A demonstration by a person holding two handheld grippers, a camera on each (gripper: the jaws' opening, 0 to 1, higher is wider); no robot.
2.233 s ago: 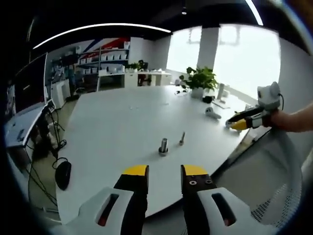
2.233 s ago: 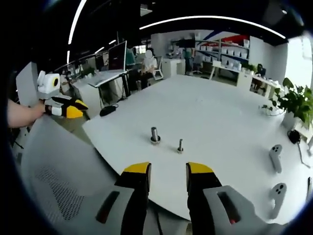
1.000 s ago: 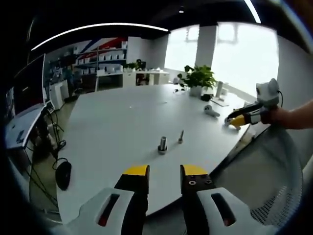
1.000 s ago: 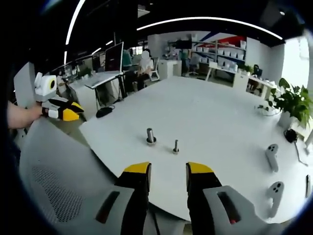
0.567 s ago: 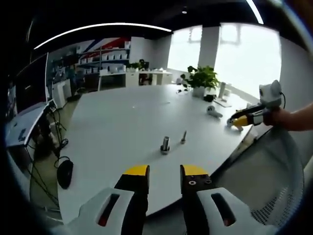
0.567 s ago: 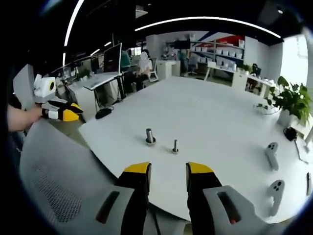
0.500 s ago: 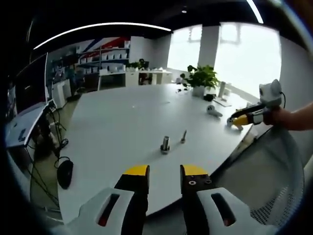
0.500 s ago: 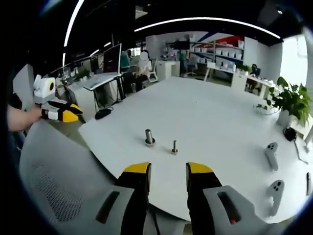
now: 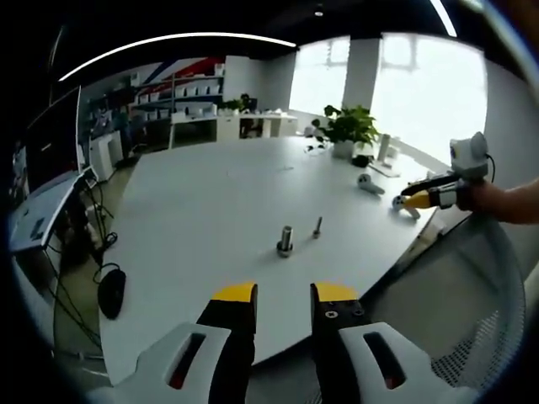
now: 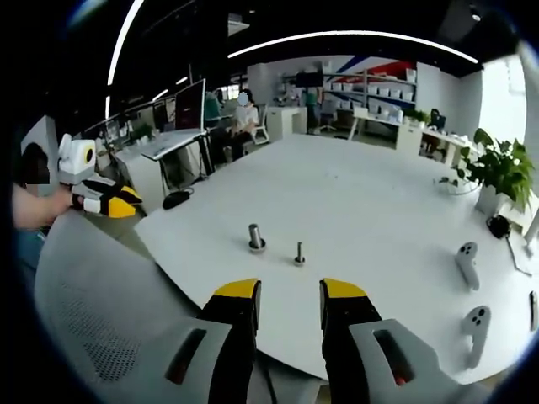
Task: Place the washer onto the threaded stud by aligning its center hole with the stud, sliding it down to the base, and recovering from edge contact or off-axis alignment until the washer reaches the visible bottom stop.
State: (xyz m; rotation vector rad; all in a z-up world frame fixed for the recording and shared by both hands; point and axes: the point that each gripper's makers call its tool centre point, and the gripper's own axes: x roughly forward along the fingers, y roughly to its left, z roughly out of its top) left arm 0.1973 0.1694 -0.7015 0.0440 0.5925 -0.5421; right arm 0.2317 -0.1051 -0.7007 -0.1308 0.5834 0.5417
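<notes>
On the white round table (image 9: 202, 210) stand two small metal parts close together. One is a short thick cylinder (image 9: 285, 241) on a wider ring-like foot; the other is a thin threaded stud (image 9: 317, 227). The right gripper view shows the cylinder (image 10: 253, 237) to the left of the stud (image 10: 298, 253). My left gripper (image 9: 284, 295) hangs off the table's near edge, open and holding nothing. My right gripper (image 10: 289, 290) is likewise open and bare, back from the edge. Each gripper appears in the other's view: the right gripper (image 9: 421, 195), the left gripper (image 10: 114, 204).
A grey mesh chair back (image 10: 93, 295) lies between the grippers and the table. Two white hand controllers (image 10: 465, 263) lie near the table's right side, with a potted plant (image 10: 497, 168) beyond. A black mouse (image 9: 110, 292) sits low at the left, by a desk with monitors.
Both views have drifted a little with the hands. The two metal parts stand where they were. Both grippers' jaws keep the same gap.
</notes>
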